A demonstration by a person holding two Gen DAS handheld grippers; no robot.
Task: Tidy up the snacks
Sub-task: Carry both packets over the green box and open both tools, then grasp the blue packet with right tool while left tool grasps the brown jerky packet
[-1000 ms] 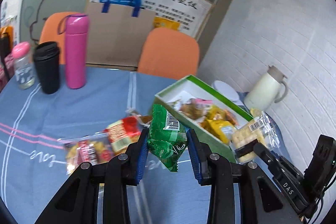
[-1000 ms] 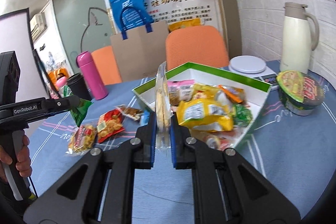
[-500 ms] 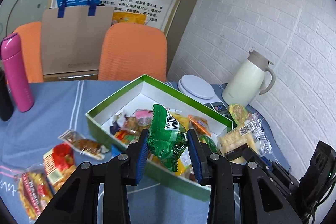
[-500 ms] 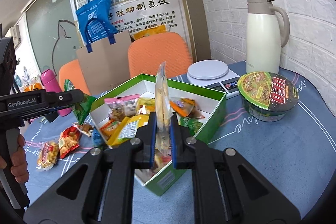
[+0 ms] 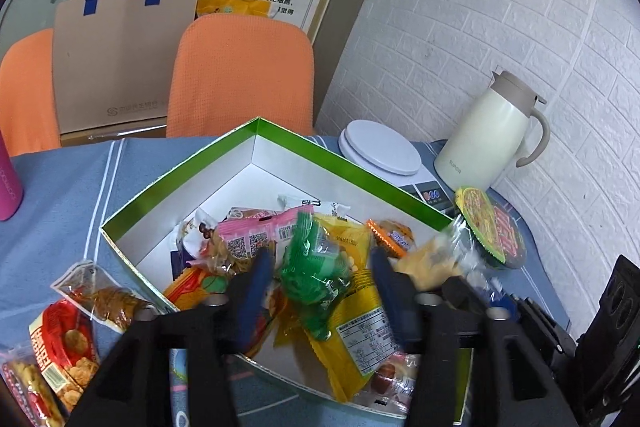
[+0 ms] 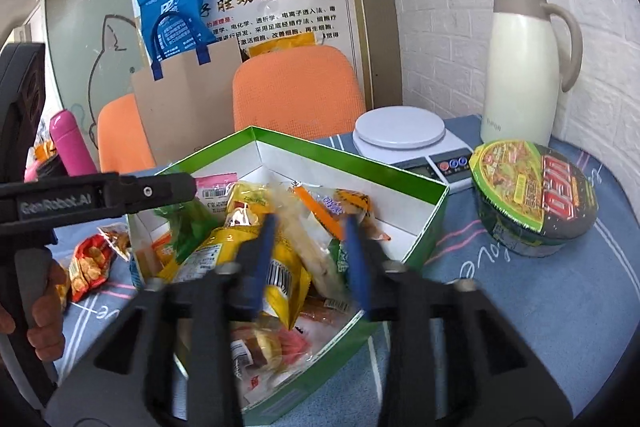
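Both hand-held grippers, left (image 5: 316, 279) and right (image 6: 310, 259), spread wide over the green-rimmed white cardboard box (image 5: 200, 157) on the counter, so crinkly green snack packet (image 5: 316, 267) and clear cracker packet (image 6: 304, 247) drop onto the pile inside

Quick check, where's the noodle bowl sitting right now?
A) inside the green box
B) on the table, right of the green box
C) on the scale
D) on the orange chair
B: the noodle bowl stands on the blue tablecloth, outside the green box, in front of the scale.
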